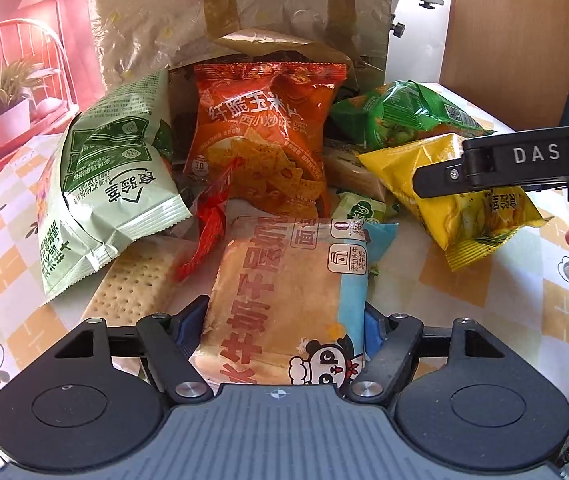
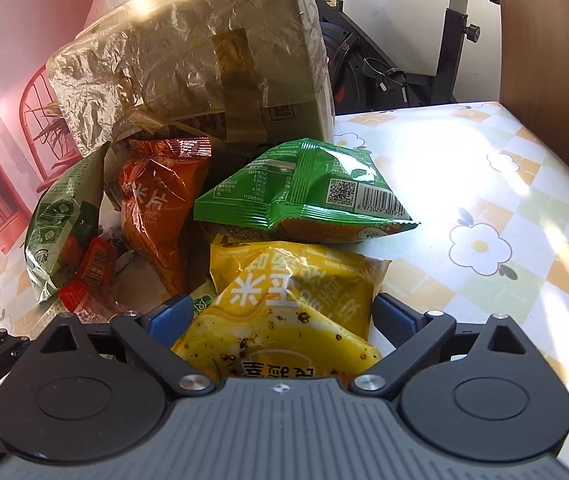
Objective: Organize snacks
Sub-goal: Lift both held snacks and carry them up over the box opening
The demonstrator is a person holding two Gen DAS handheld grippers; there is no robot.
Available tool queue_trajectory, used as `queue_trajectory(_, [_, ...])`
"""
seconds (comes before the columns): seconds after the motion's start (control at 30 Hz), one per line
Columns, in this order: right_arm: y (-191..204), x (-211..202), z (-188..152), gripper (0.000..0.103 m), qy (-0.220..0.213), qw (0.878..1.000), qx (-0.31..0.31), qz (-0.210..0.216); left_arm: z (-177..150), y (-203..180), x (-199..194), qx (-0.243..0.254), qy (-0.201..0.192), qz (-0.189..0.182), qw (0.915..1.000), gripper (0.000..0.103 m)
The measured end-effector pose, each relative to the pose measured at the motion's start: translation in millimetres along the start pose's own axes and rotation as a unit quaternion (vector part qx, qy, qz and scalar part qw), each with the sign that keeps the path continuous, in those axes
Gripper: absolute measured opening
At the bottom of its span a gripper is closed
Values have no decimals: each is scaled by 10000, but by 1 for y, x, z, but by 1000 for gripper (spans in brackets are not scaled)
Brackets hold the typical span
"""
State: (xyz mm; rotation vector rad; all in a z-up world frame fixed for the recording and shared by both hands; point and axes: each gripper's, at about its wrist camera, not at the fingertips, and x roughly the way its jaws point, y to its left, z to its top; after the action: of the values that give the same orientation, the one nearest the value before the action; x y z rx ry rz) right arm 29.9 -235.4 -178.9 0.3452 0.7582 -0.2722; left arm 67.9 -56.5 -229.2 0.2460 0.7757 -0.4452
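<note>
On the flowered tablecloth (image 2: 484, 200), the bread packet (image 1: 284, 300) lies lengthwise between the left gripper (image 1: 284, 328) pads, which appear clamped on its sides. The right gripper (image 2: 280, 320) stands spread around the yellow snack bag (image 2: 296, 304), not pressing it.

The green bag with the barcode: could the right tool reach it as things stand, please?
Probably yes, once past the yellow bag now between the open right tool; the green bag lies just beyond, its top uncovered.

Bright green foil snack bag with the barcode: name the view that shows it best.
The right wrist view: the bright green foil snack bag lies unobstructed, its barcode and QR code legible. The left wrist view shows it crumpled at the pile's far right, no barcode visible.
</note>
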Motion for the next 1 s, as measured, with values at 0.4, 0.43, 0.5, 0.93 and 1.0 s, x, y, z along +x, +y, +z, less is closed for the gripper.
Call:
queue_trajectory(0.4, [-6, 1, -9, 87, 130, 9998, 162, 36, -4, 5, -24, -256, -428, -14, 9988, 75])
queue_trajectory(0.43, [-5, -2, -10, 87, 110, 9998, 131, 44, -4, 5, -26, -274, -464, -1, 9985, 75])
queue_trajectory(0.5, [-3, -7, -11, 86, 52, 9999, 64, 68, -3, 5, -29, -296, -514, 12, 9982, 75])
queue_trajectory(0.93, [15, -43, -5, 86, -421, 9986, -287, 131, 11, 15, -62, -584, -1032, 251, 9926, 75])
queue_trajectory(1.0, [19, -48, -3, 86, -495, 9981, -354, 139, 13, 18, -66, -659, -1086, 275, 9915, 75])
